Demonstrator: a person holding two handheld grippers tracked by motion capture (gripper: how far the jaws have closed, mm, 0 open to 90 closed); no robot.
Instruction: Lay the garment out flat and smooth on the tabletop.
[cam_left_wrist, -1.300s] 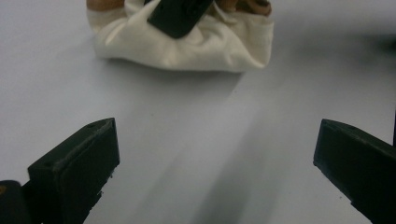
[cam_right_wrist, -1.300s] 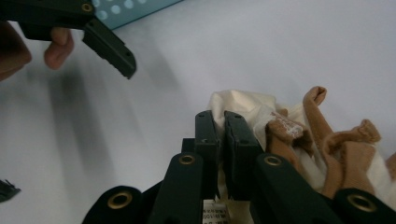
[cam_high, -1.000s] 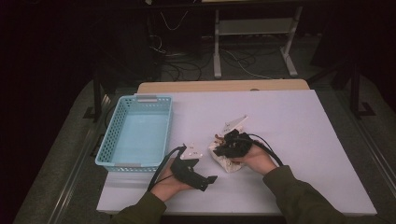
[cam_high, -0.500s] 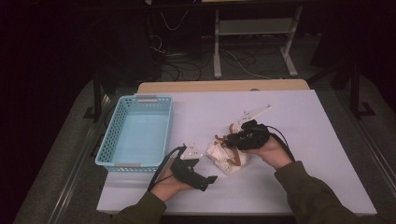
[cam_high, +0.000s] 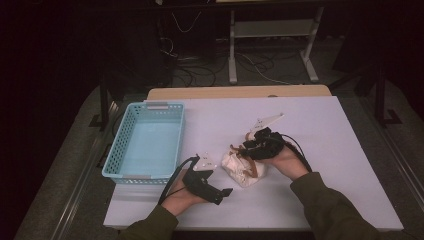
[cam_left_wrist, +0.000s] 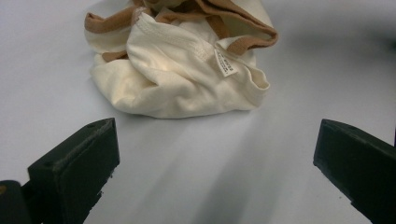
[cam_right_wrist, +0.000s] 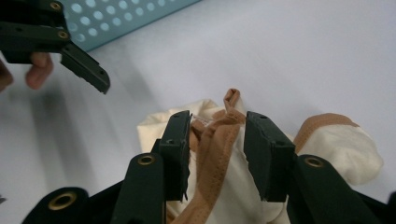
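Note:
A crumpled cream cloth bag (cam_high: 242, 169) with tan straps lies on the white table (cam_high: 340, 165), right of centre. My right gripper (cam_high: 251, 148) hovers over its right end. In the right gripper view its jaws (cam_right_wrist: 217, 128) have just been opening and stand partly apart, with a tan strap (cam_right_wrist: 215, 144) running up loosely between them. My left gripper (cam_high: 218, 183) rests near the table's front edge and points at the bag (cam_left_wrist: 187, 79). Its jaws (cam_left_wrist: 217, 135) are spread wide with bare table between them.
A light blue plastic basket (cam_high: 145, 176) stands at the table's left, beside the left hand. Its perforated wall (cam_right_wrist: 130, 18) appears behind the left gripper's jaw (cam_right_wrist: 86, 70) in the right gripper view. Dark floor, cables and a metal stand lie beyond the far edge.
The right gripper moved right and slightly up, away from the left gripper, pulling the bag's strap along. Its jaws widened. The left hand kept still.

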